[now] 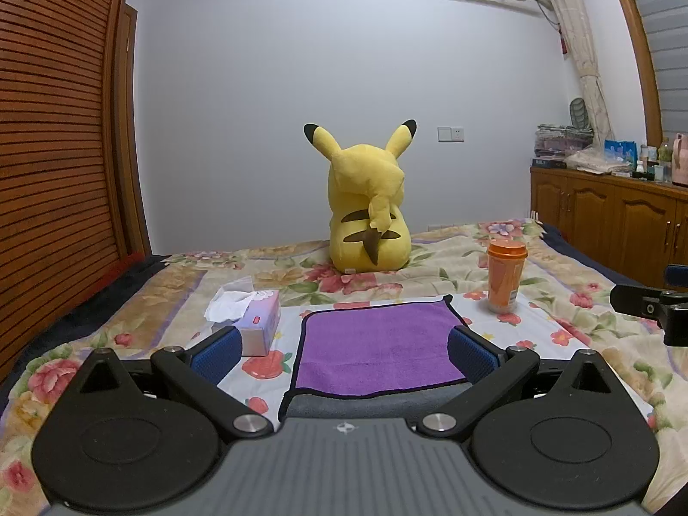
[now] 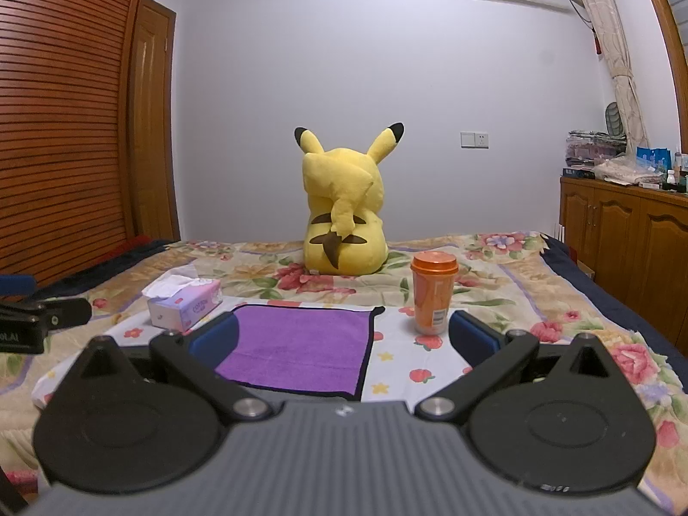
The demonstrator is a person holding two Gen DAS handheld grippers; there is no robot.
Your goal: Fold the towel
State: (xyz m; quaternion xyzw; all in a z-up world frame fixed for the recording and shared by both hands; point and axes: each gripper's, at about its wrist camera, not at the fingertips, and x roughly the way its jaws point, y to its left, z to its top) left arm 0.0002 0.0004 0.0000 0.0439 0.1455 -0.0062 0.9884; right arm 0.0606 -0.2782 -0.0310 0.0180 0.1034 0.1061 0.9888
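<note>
Towel (image 1: 378, 344) flat between spread fingers of left gripper (image 1: 344, 350); right gripper (image 2: 344, 335) likewise released, cup (image 2: 432, 294) just ahead.

The purple towel's (image 1: 378, 344) near edge is hidden behind the left hand-held gripper (image 1: 344, 350).

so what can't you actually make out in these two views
- Near edge of the purple towel: hidden behind the gripper body in both wrist views, so how it is folded there is unclear.
- Front of the yellow plush: it faces away.
- Label print on the orange cup: too small to read.
- Bottles on the wooden cabinet: tiny and cut by the right edge in the left wrist view.
</note>
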